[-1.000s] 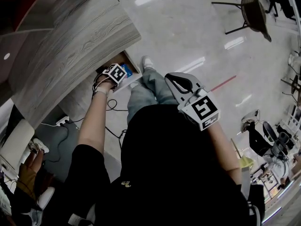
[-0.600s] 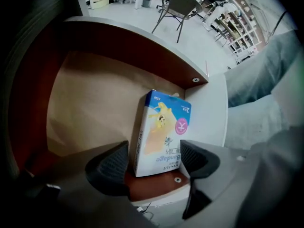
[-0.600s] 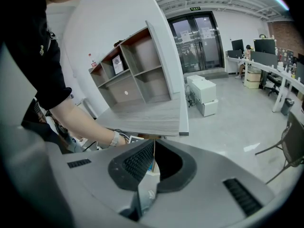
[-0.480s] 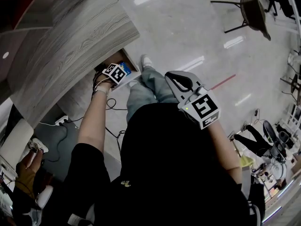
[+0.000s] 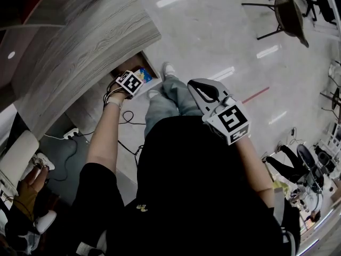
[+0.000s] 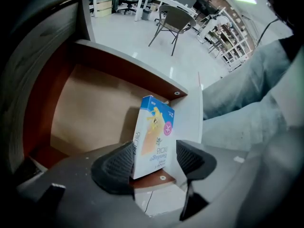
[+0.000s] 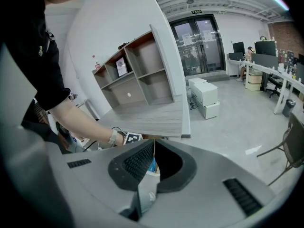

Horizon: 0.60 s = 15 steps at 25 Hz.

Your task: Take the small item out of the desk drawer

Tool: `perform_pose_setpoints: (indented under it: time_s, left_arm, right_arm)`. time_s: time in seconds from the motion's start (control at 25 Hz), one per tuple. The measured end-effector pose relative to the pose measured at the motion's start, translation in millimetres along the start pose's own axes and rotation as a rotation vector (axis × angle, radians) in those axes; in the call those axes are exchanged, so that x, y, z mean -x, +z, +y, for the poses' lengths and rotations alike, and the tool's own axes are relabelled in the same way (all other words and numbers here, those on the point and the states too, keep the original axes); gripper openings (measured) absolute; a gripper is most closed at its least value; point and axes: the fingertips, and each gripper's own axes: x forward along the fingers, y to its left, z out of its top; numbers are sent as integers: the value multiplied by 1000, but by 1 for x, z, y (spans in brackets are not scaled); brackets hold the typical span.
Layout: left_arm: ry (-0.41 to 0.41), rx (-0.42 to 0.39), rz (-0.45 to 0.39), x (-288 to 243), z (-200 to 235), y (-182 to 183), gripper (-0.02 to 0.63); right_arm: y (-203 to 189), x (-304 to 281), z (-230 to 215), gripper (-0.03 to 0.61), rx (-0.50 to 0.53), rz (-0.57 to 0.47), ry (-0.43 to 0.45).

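Note:
A small blue, white and orange box [image 6: 154,137] stands upright near the front corner of the open drawer [image 6: 90,118] under the grey wood desk [image 5: 90,47]. My left gripper [image 6: 153,160] straddles the box and its jaws are closing. The left pad sits against the box's edge, while a gap remains at the right pad. In the head view the left gripper [image 5: 129,82] is at the drawer with the box [image 5: 143,76] just beyond it. My right gripper [image 5: 198,88] is held up in front of the torso, away from the drawer. Its tips [image 7: 153,151] meet with nothing between them.
The person's jeans leg and shoe [image 5: 168,71] are right beside the drawer. Cables [image 5: 125,119] and a power strip [image 5: 69,136] lie on the floor under the desk. A chair [image 5: 290,9] stands far off on the shiny floor. Open shelves [image 7: 137,75] rise behind the desk.
The left gripper stays at the drawer and the right arm holds still. Only the head view has shifted slightly, so a little more of the box shows.

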Motion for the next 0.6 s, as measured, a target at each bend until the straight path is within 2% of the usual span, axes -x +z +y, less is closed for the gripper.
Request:
perform_pose_setpoints:
  time_s: [0.24, 0.6]
  left_arm:
    - [11, 21, -63, 21, -8, -3, 193]
    - [29, 39, -110, 31, -18, -3, 98]
  right_arm:
    - [1, 6, 15, -2, 10, -24, 9]
    - [-3, 15, 21, -2, 11, -46, 8]
